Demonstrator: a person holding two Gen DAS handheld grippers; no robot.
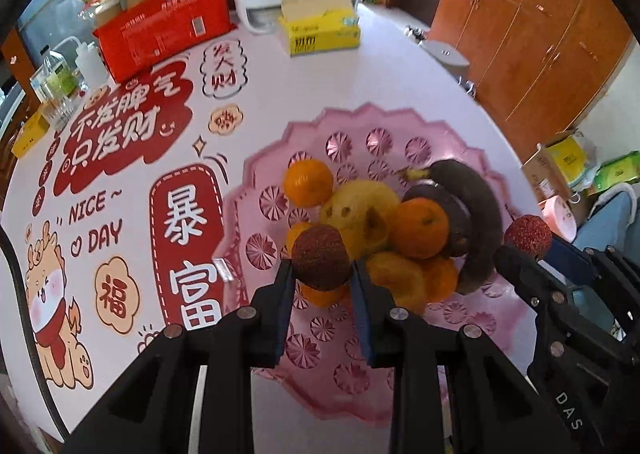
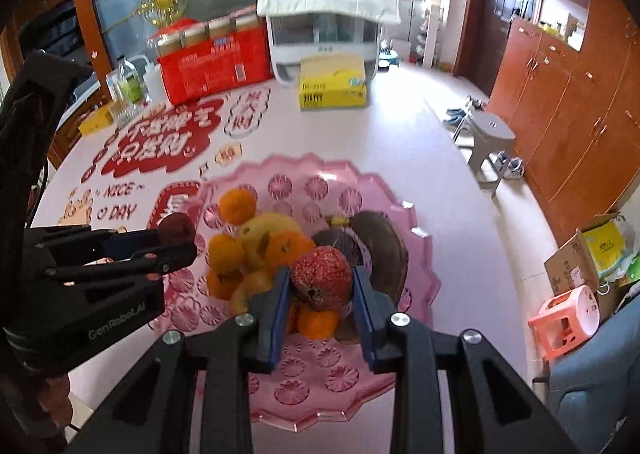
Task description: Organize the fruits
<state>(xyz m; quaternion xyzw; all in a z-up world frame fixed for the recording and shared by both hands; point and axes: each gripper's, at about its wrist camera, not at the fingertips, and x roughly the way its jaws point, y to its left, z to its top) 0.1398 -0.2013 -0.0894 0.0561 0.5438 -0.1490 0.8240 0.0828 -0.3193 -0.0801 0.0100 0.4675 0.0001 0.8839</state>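
Fruit already clamped in both grippers, above pink plate [image 1: 400,121] on desk [image 1: 304,93].

Left wrist view: dark brownish-red bumpy fruit [image 1: 321,257] held between fingers [image 1: 282,306] of left gripper [image 1: 321,274], pads pressing both sides, roughly round so no long axis to mind. Sits over near-left part of pile: oranges [image 1: 308,181], yellow pear-like fruit [image 1: 362,213], blackened bananas [image 1: 468,209]. Pile lies straight ahead and below fingertips; bare plate floor only at near edge and far rim. Gripper pitched steeply down. Right gripper [image 1: 528,244] at right edge, closed on brighter red bumpy fruit [image 1: 527,233], near plate's right rim.

Right wrist view: red fruit [image 2: 322,276] pinched between blue-padded fingers [image 2: 278,314], over near-middle of pile, bananas [image 2: 380,250] just right and beyond. Left gripper [image 2: 178,238] enters from left, its dark fruit [image 2: 178,229] over plate's left rim [image 2: 208,189]. Both pitched down, side by side, well apart.

Judgement: both about equally near; next move likely lower and release. Drop spot matters, since heaped fruit could let round pieces roll off.
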